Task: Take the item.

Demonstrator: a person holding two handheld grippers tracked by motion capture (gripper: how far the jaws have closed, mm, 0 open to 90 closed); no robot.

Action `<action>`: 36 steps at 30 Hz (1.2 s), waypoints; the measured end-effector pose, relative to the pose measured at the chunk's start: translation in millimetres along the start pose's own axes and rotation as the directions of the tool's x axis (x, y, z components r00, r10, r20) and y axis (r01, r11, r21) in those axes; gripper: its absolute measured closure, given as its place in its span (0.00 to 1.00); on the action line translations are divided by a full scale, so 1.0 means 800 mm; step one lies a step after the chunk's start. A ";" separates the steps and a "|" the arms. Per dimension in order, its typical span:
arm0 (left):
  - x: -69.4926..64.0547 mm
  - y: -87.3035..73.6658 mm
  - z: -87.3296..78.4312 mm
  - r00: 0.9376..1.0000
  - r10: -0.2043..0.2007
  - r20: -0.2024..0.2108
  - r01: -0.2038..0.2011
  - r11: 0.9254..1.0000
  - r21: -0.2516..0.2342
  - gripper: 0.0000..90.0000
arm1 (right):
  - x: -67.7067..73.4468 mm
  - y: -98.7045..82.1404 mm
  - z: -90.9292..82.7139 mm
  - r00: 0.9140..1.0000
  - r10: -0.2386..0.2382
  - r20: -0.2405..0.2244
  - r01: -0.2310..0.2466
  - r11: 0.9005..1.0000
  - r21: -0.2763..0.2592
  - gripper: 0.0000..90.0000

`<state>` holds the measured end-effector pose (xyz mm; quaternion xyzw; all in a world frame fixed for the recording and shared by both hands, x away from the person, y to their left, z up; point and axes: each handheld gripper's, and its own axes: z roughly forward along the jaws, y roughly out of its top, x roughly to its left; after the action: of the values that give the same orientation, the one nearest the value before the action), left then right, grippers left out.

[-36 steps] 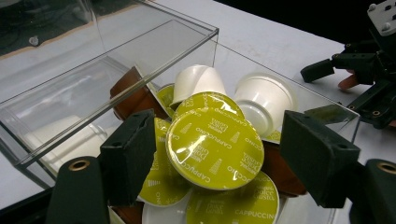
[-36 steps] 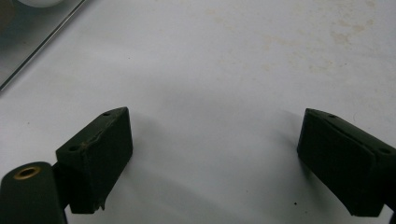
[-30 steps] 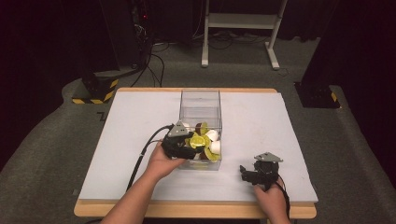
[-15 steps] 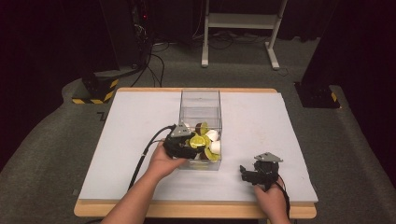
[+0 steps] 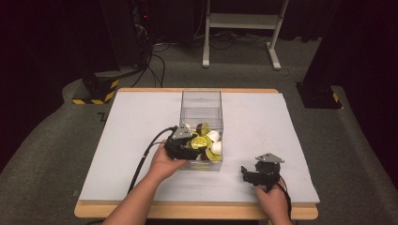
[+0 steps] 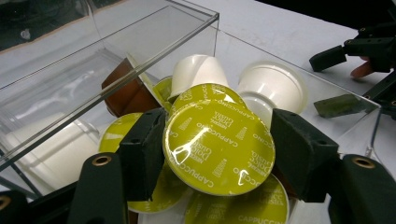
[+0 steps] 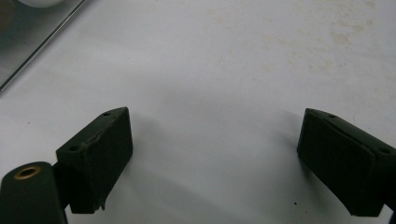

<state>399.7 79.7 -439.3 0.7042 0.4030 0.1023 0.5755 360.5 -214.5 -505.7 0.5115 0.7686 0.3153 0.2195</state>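
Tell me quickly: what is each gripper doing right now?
Left gripper: jaws have just closed on a yellow-green capsule in the clear box.
Right gripper: open, holding nothing, over the table.

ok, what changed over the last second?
The left gripper has just been closing its jaws and now clamps a green-lidded capsule in the clear box. Both hands stayed put; the right gripper stays open, on the table.

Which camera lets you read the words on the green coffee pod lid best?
The left gripper view: the green pod sits large between the jaws, its print readable. The high view shows it as a tiny green spot in the clear box.
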 end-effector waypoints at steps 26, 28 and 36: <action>0.003 0.013 -0.025 0.997 -0.058 0.042 0.062 0.995 -0.080 0.42 | 0.000 0.000 0.000 1.000 -0.001 0.001 0.001 1.000 0.000 0.11; 0.003 0.014 -0.027 0.997 -0.068 0.042 0.072 0.994 -0.088 0.42 | 0.000 0.000 0.000 1.000 -0.001 0.001 0.001 1.000 0.000 0.11; 0.008 0.018 -0.040 0.994 -0.098 0.058 0.103 0.989 -0.108 0.42 | 0.000 0.000 0.000 1.000 -0.001 0.001 0.001 1.000 0.000 0.11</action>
<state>391.0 106.8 -418.2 0.6525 0.4163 0.0767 0.6285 360.4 -214.4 -505.7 0.5114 0.7687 0.3150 0.2198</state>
